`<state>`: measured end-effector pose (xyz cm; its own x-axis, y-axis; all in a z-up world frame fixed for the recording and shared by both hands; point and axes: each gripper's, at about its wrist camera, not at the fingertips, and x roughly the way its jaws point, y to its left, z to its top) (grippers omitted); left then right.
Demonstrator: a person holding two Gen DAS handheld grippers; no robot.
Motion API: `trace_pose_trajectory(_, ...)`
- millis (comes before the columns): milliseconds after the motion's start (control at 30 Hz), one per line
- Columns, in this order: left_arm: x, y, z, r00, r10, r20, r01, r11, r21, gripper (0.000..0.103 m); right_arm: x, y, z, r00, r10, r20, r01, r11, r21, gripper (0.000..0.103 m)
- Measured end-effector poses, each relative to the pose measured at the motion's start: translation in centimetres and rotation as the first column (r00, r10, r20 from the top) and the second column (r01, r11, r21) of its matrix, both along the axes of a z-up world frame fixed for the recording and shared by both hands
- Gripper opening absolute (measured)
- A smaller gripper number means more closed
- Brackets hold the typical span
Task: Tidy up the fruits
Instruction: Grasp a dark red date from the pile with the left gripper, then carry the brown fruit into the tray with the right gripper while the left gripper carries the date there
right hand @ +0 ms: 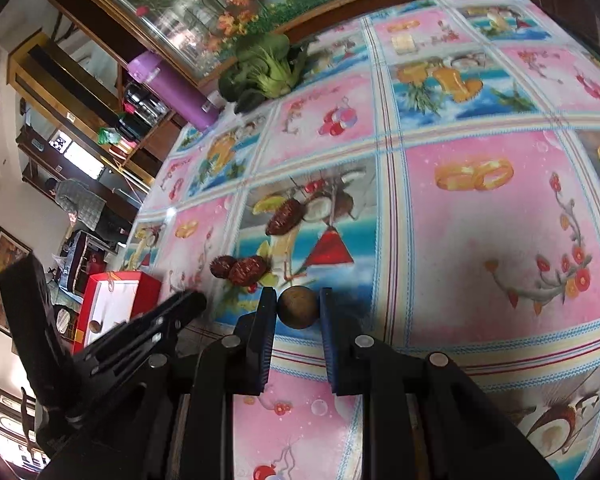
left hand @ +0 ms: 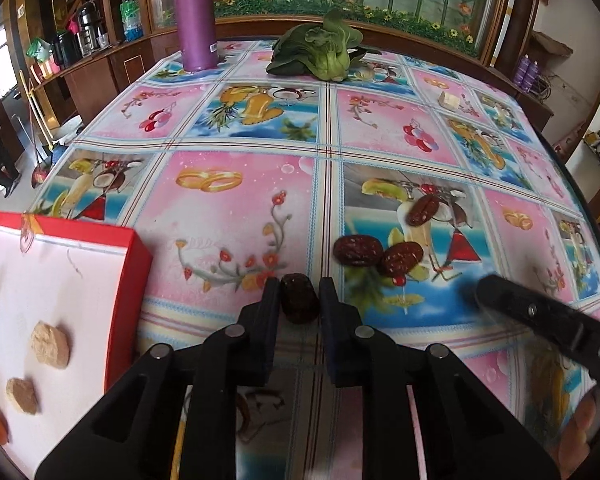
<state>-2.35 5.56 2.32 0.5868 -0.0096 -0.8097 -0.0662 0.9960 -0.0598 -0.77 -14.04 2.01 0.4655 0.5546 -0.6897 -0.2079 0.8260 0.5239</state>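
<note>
Cluttered wooden shelving and a flowered mural behind; up front, a tabletop [left hand: 236, 200] under a bright fruit-print cloth. Step in hand, by the look of it: gathering loose fruits for the red box [left hand: 132, 264]. Left claw [left hand: 299, 294] bracketing a dark date [left hand: 299, 298], fingers close on both sides, apparently gripping, though contact on the right side not certain. Right claw [right hand: 299, 306] likewise set around a round brown fruit [right hand: 298, 306], left finger touching, right finger just beside; hard to call it fully clenched. Three more dates [left hand: 358, 251] lying ahead and to the right of the left claw, two touching, one farther ahead. Box to the left of the left claw, already holding several pale and brown pieces [left hand: 49, 344] on its white floor. Next move likely calling for a firm squeeze, a lift, then a carry leftward over the red rim and a gentle release. Leafy greens [left hand: 324, 56] and purple flask [left hand: 194, 16] far ahead, uninvolved.
</note>
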Motion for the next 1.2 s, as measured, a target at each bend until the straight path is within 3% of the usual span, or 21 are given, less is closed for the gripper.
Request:
trace_pose_trajectory(300, -6.6, 0.9, 4.2, 0.99, -0.005, 0.138, 0.011, 0.999, -0.043, 0.022, -1.7, 0.3, 2.5, 0.98, -0.021, 0.2, 0.015, 0.999, 0.029, 0.02)
trace_pose_trajectory(667, -13.1, 6.4, 9.3, 0.95, 0.073, 0.304, -0.063, 0.997, -0.042, 0.022, -3.8, 4.3, 3.0, 0.976, 0.037, 0.217, -0.047, 0.998, 0.042, 0.02)
trace_pose_trajectory(900, -16.2, 12.1, 9.5, 0.931, 0.159, 0.329, -0.153, 0.987, -0.044, 0.022, -6.5, 9.8, 4.2, 0.964, 0.145, 0.223, -0.164, 0.984, 0.072, 0.02)
trace_pose_trajectory(1100, -19.3, 18.0, 8.2, 0.911, 0.268, 0.313, -0.271, 0.962, -0.035, 0.022, -9.2, 15.7, 6.0, 0.919, 0.287, 0.269, -0.311, 0.949, 0.05, 0.02)
trace_pose_trajectory(1200, -20.1, 19.4, 7.7, 0.91, 0.285, 0.3, -0.287, 0.957, -0.037, 0.022, -10.3, 18.5, 5.9, 0.893, 0.36, 0.271, -0.381, 0.924, 0.028, 0.02)
